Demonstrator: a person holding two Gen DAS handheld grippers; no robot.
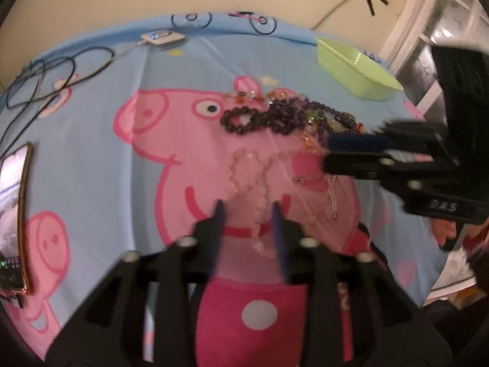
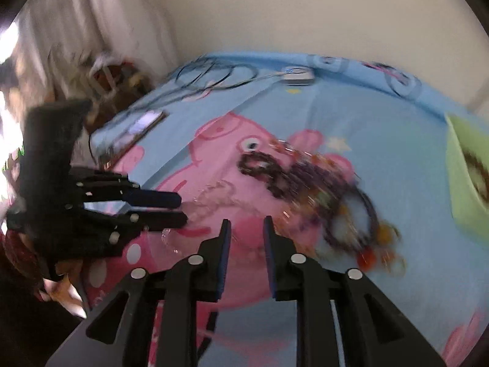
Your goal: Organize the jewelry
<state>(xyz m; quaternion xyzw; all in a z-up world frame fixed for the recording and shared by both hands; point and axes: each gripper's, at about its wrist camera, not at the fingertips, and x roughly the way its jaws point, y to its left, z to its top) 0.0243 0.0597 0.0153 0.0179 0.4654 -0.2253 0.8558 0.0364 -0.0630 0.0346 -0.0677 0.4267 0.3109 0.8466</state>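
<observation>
A tangle of bead jewelry [image 1: 284, 116] lies on the Peppa Pig sheet; dark purple beads dominate, with orange and clear pieces. It also shows blurred in the right wrist view [image 2: 308, 189]. A pale pink bead string [image 1: 253, 183] runs from the pile toward my left gripper [image 1: 248, 211], which is open with the string between its fingers. My right gripper [image 2: 246, 229] is open and empty above the sheet, beside the pile. In the left wrist view it [image 1: 328, 156] comes in from the right. A thin silver chain [image 1: 331, 195] lies under it.
A light green plastic tub [image 1: 354, 67] stands at the back right, seen also in the right wrist view [image 2: 464, 180]. A phone [image 1: 13, 214] lies at the left. Black cables [image 1: 55, 73] and a white charger [image 1: 162, 38] lie at the far edge by the wall.
</observation>
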